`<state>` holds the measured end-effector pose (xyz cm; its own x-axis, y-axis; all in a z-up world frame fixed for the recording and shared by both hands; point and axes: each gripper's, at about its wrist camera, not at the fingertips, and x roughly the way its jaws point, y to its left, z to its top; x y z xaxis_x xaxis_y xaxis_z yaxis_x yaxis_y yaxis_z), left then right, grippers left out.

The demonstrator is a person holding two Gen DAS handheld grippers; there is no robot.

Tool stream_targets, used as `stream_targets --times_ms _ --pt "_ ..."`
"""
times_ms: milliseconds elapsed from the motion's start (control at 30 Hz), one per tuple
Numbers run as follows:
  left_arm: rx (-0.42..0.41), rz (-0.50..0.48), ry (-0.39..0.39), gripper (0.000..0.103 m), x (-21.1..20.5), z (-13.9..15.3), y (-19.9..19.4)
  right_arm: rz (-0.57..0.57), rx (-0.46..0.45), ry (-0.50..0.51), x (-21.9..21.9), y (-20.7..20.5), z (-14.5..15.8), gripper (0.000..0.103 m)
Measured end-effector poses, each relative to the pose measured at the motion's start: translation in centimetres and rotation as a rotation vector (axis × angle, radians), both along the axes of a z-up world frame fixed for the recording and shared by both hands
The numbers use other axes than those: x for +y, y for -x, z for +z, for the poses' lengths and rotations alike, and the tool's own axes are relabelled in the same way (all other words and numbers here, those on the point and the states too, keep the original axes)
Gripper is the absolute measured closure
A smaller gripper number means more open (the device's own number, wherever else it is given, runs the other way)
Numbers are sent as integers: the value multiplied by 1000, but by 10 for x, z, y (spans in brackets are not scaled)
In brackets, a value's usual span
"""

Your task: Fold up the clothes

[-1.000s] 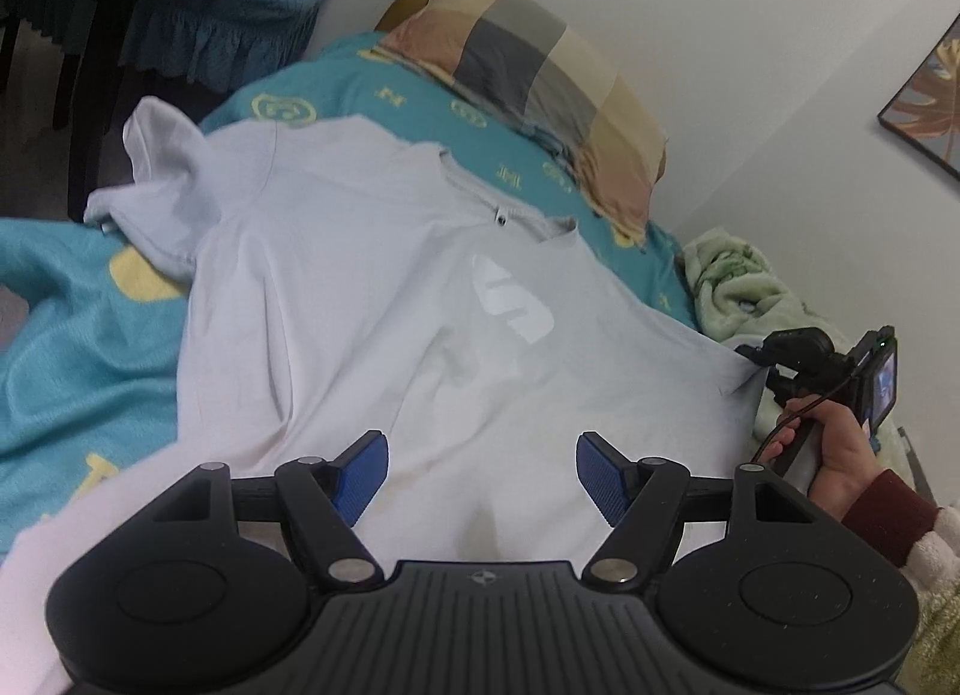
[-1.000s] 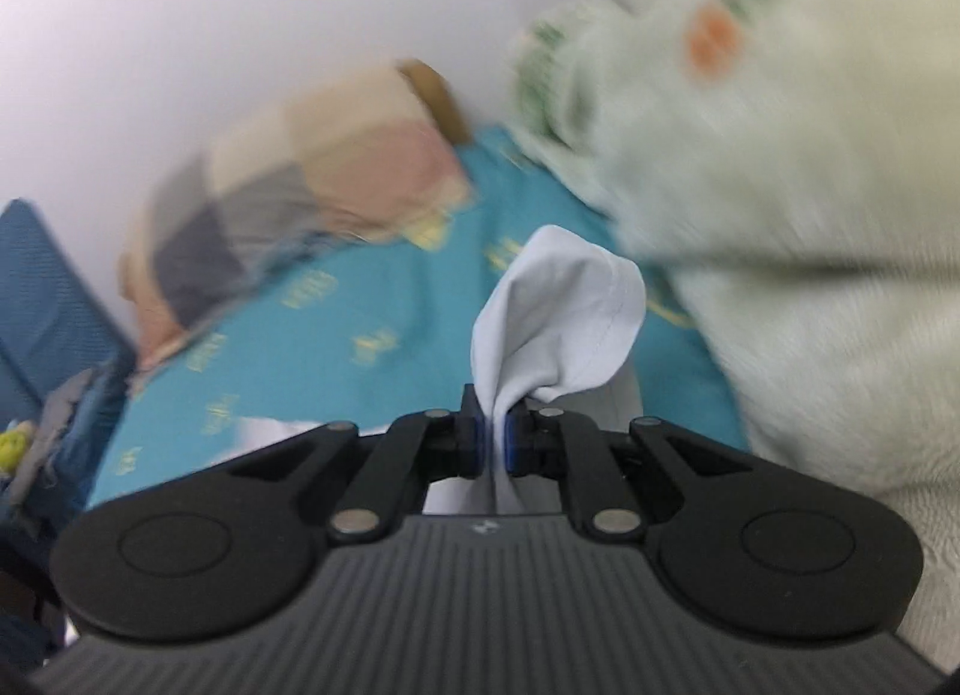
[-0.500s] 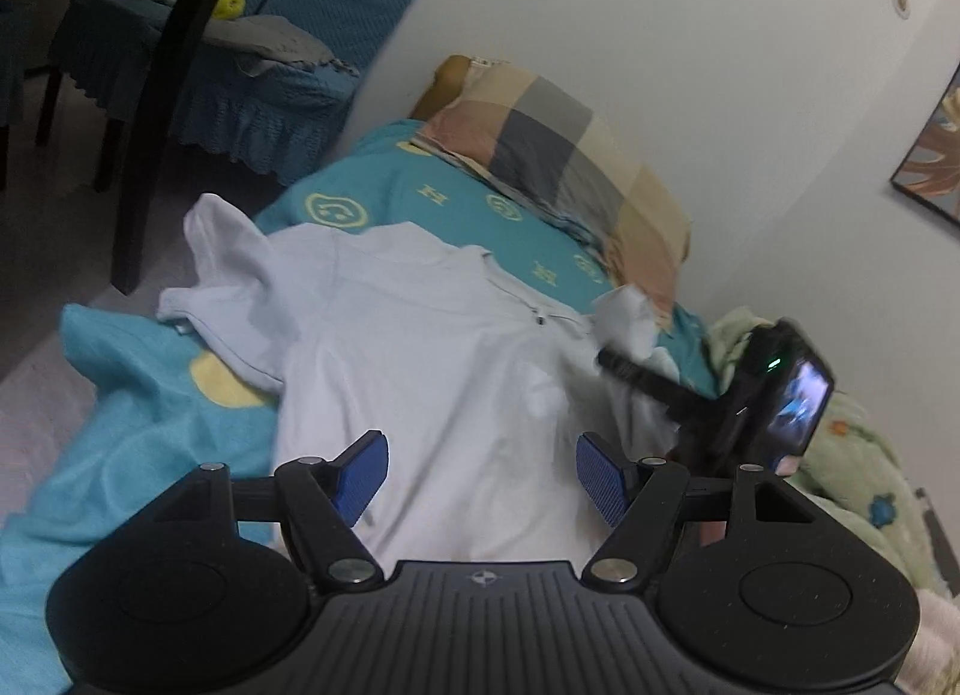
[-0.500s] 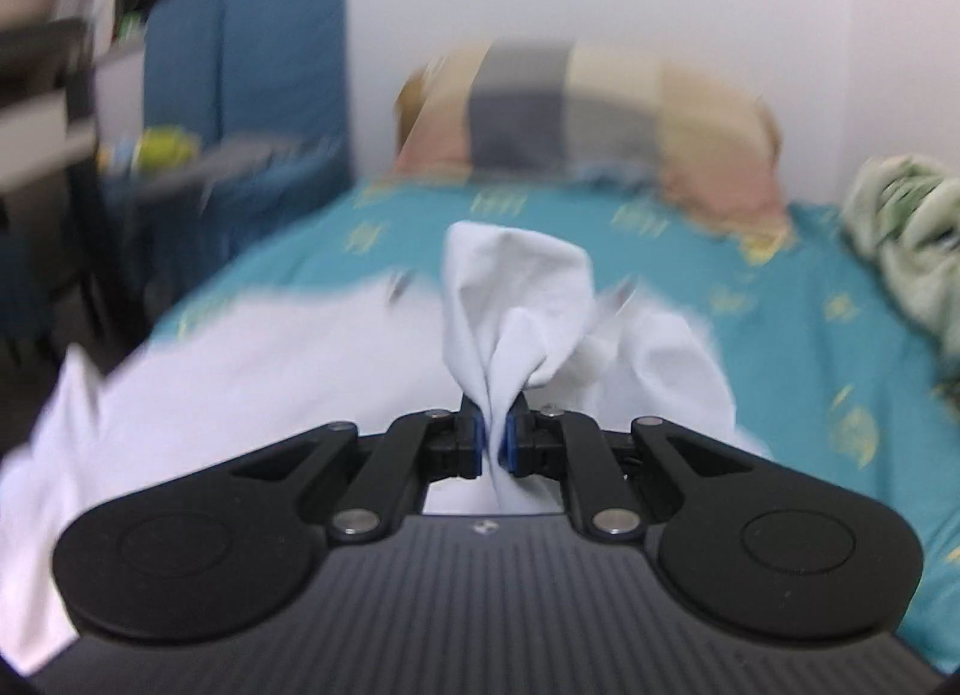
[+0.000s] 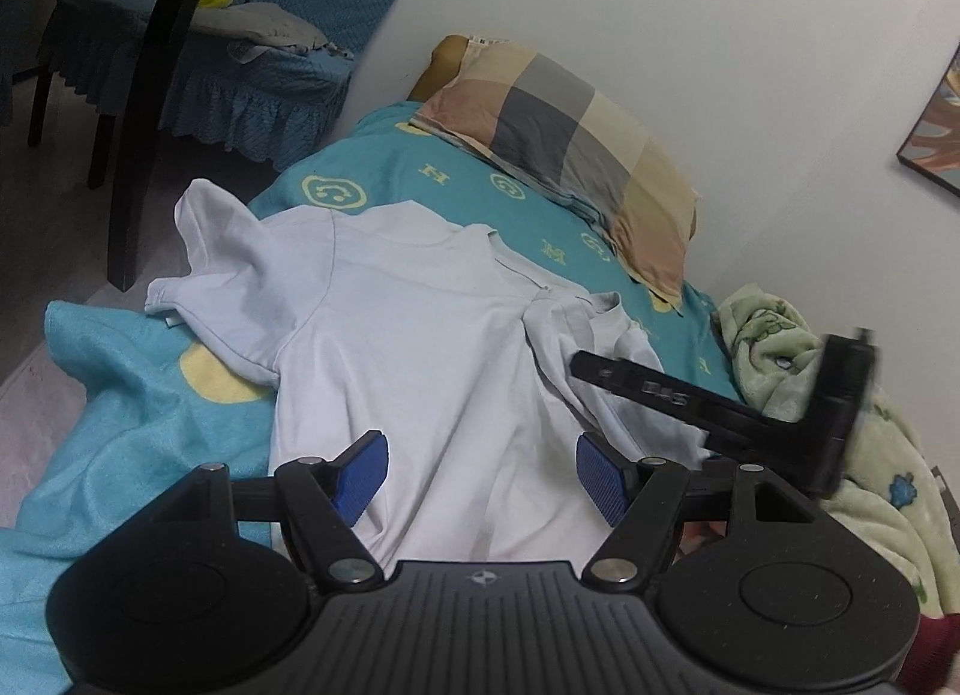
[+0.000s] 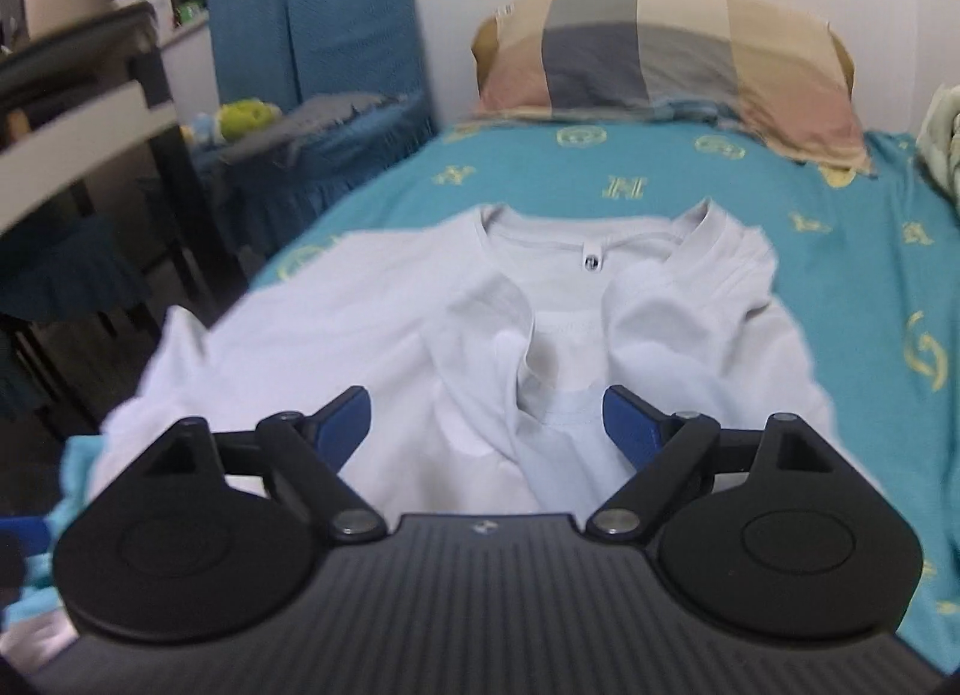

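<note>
A white T-shirt (image 5: 390, 335) lies spread on the teal bedsheet (image 5: 384, 179), collar toward the pillow. Its right sleeve (image 6: 690, 323) lies folded inward over the chest, below the collar (image 6: 591, 242). The left sleeve (image 5: 222, 251) still sticks out over the bed's left edge. My left gripper (image 5: 480, 470) is open and empty, low over the shirt's hem area. My right gripper (image 6: 486, 422) is open and empty, just above the folded-in sleeve. The right gripper also shows in the left wrist view (image 5: 708, 395), over the shirt's right side.
A checked pillow (image 5: 570, 137) lies at the head of the bed against the white wall. A green fleece blanket (image 5: 840, 443) is bunched at the right. Blue-covered chairs (image 5: 240, 53) and a dark table leg (image 5: 138, 155) stand left of the bed.
My right gripper carried the right sleeve inward over the chest, opened and let it go. My left gripper stayed open and drew back slightly.
</note>
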<state>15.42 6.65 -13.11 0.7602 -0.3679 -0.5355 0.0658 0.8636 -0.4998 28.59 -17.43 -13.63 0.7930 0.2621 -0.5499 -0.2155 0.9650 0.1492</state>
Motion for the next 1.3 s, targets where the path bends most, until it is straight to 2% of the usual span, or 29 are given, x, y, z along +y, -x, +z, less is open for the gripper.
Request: stream_targets --times_ms 167,367,500,667,767,1033,1200,1300 --pt "-19 -29 -19 32 -9 7 12 -24 -38 -87 -31 73 55 17" --pt "-40 -72 -42 32 -20 16 30 -86 -42 -90 -65 175 106 17" --pt "-42 -117 -70 32 -31 20 51 -159 -72 -130 -93 238 121 17" --pt "-35 -177 -89 32 -50 27 76 -301 -96 -232 -136 300 110 17" --pt "-14 -225 -89 32 -70 26 92 -351 -99 -274 -154 311 109 17" --pt "77 -390 -34 32 -155 11 132 -418 -163 -271 -171 321 109 17" --pt "175 -503 83 32 -219 -11 147 -449 -161 -323 -188 325 101 17" --pt "176 -556 23 32 -257 -14 148 -476 -166 -357 -197 328 97 17"
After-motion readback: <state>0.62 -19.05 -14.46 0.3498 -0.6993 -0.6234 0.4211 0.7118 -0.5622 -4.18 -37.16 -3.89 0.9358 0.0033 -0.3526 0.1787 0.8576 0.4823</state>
